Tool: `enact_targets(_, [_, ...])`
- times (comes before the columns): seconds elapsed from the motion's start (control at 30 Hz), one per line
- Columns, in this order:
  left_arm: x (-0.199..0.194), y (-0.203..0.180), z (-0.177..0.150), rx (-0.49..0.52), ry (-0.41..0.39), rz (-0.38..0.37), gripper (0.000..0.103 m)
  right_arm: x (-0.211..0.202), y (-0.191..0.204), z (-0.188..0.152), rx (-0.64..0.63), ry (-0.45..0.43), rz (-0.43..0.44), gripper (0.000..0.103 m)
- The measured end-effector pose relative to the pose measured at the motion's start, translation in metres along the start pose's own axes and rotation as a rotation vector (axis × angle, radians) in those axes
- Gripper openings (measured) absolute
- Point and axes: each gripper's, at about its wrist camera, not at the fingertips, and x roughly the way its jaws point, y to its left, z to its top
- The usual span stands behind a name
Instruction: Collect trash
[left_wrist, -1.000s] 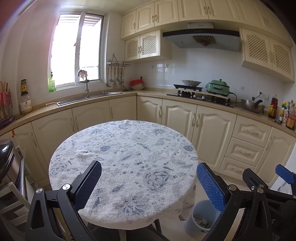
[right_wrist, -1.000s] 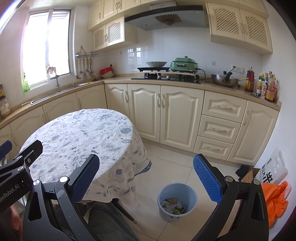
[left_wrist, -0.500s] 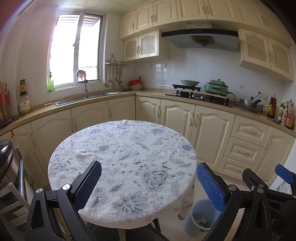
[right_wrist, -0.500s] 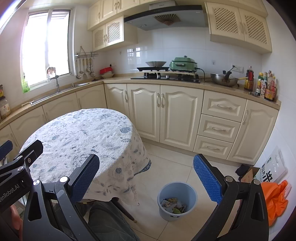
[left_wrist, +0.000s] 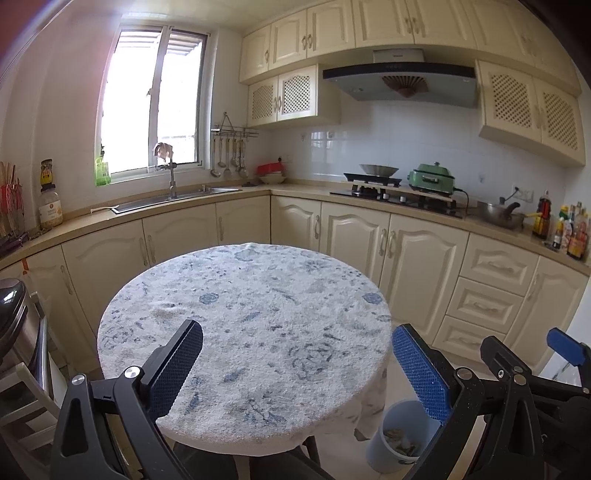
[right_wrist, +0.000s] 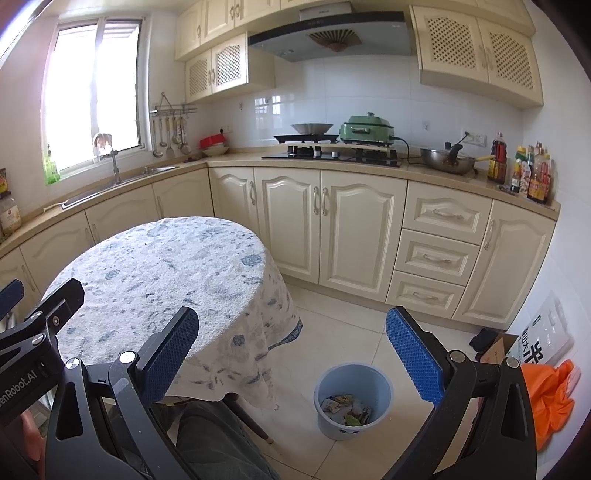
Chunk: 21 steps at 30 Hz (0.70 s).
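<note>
Since the trash I am meant to collect sits as crumpled wrappers and green scraps (right_wrist: 345, 406) inside the pale blue round plastic bin (right_wrist: 352, 400), low and right of centre in the right wrist frame, I judge the collecting close to done. That bin stands on the pale tiled floor (right_wrist: 343, 332), just beside the hanging edge of the blue-and-white floral cloth on the round table (left_wrist: 247, 325). In the left wrist frame the same bin shows at the lower right, partly behind a blue finger pad. The tabletop fills the middle of that frame, and I can pick out no loose litter on it.

To do this step well, I would scan the tabletop and floor once more before moving, since small scraps could hide in the busy cloth pattern. If anything turns up, I would come at it from above and close gently so the cloth does not bunch.

My left gripper (left_wrist: 295, 363) hovers over the near edge of the table, its jaws spread wide and holding nothing. My right gripper (right_wrist: 291, 349) hangs off the table's right side, aimed down toward the floor, also spread wide and empty. At the right edge of that frame an orange plastic bag (right_wrist: 550, 398) lies on the floor, well apart from the bin.
</note>
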Motion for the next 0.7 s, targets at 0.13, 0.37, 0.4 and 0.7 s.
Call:
enact_targets(0.13, [-0.0007, -0.0001, -0.0002, -0.003, 0.002, -0.001, 0.101, -0.0005, 0.0002, -0.0003, 0.004, 0.006, 0.009, 0.103])
enact_targets(0.37, [-0.0038, -0.0006, 0.0003, -0.006, 0.0, 0.004, 0.101, -0.0019, 0.0008, 0.0002, 0.006, 0.007, 0.015, 0.103])
enact_targets(0.4, [-0.0038, -0.0006, 0.0004, -0.006, 0.001, 0.003, 0.101, -0.0023, 0.0005, 0.0004, 0.008, 0.008, 0.017, 0.103])
enact_targets(0.7, [-0.0048, -0.0011, 0.0009, -0.008, 0.002, 0.001, 0.101, -0.0041, -0.0017, 0.0023, 0.011, 0.011, 0.021, 0.103])
